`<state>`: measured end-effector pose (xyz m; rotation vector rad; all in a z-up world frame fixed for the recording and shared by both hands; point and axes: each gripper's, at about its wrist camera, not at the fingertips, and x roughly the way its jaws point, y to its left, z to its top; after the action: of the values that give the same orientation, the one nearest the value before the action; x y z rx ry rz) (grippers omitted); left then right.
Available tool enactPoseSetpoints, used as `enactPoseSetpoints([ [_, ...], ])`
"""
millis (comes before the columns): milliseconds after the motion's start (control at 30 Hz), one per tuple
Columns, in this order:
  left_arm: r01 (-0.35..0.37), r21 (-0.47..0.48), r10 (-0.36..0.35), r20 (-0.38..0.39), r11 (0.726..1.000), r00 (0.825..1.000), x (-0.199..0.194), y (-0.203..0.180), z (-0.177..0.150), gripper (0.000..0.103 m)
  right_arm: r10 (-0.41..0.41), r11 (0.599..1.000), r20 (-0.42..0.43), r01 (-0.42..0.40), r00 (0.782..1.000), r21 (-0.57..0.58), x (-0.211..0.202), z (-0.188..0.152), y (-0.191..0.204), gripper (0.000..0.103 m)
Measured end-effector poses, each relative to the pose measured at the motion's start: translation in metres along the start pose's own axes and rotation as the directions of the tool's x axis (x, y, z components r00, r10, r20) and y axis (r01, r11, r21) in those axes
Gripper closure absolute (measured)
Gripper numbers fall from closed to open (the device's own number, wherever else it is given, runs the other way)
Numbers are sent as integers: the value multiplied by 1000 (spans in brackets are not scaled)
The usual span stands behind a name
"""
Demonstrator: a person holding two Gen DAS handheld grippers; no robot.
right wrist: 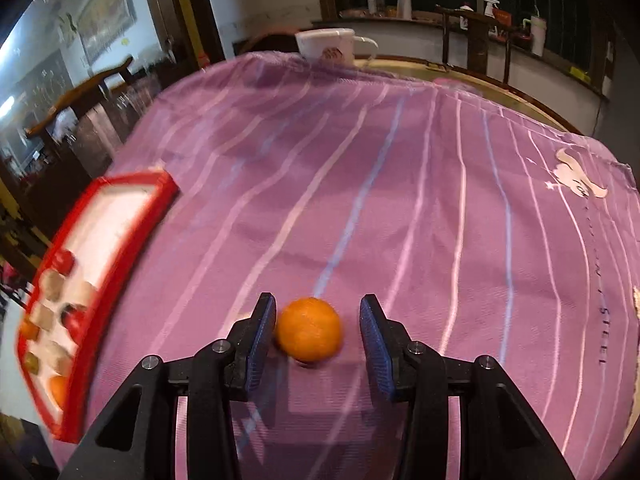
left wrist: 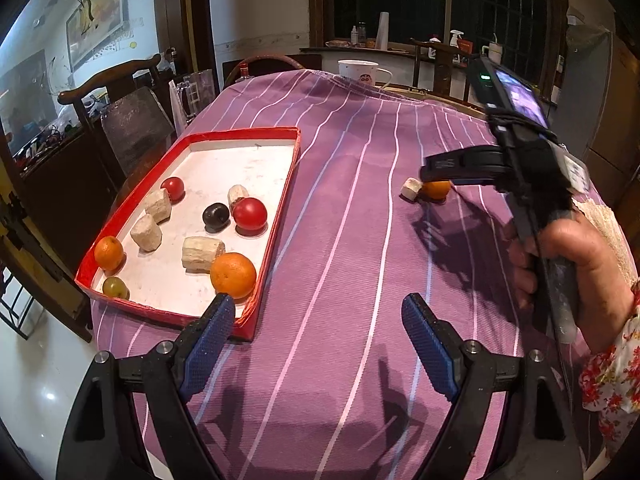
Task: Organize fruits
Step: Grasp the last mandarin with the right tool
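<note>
Orange (right wrist: 309, 329) between parted right claw (right wrist: 318, 330) fingers.

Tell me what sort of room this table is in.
Most likely a home dining room. A table under a purple striped tablecloth has wooden chairs around it, a framed painting hangs on the wall, and a white mug stands at the far edge.

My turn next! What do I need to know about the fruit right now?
Left gripper: open, empty, near the red tray.
Right gripper: open, its fingers on both sides of an orange on the purple cloth, not yet gripped.
Done: two oranges, two tomatoes, a dark plum, a green grape and several pale chunks lie in the tray.
Left: grab this orange, put it in the tray, then the white chunk beside it.
</note>
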<state>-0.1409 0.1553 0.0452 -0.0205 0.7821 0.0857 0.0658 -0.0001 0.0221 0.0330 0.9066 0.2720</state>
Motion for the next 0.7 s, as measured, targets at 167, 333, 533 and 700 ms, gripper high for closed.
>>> enactPoseSetpoints([
  [167, 24, -24, -24, -6, 999, 1000, 3, 4, 1, 18, -93, 995, 37, 92, 995, 34, -34, -15, -32, 55],
  [333, 43, -38, -43, -3, 998, 999, 4, 2, 0, 18, -85, 988, 49, 77, 995, 135, -61, -29, -73, 55],
  [533, 43, -19, -43, -1, 999, 999, 1, -5, 1, 18, 16, 992, 30, -20, 999, 126, -45, -31, -63, 55],
  [700, 37, -14, -37, -3, 999, 999, 1, -7, 2, 18, 6, 995, 46, -11, 999, 101, -30, -31, -59, 55],
])
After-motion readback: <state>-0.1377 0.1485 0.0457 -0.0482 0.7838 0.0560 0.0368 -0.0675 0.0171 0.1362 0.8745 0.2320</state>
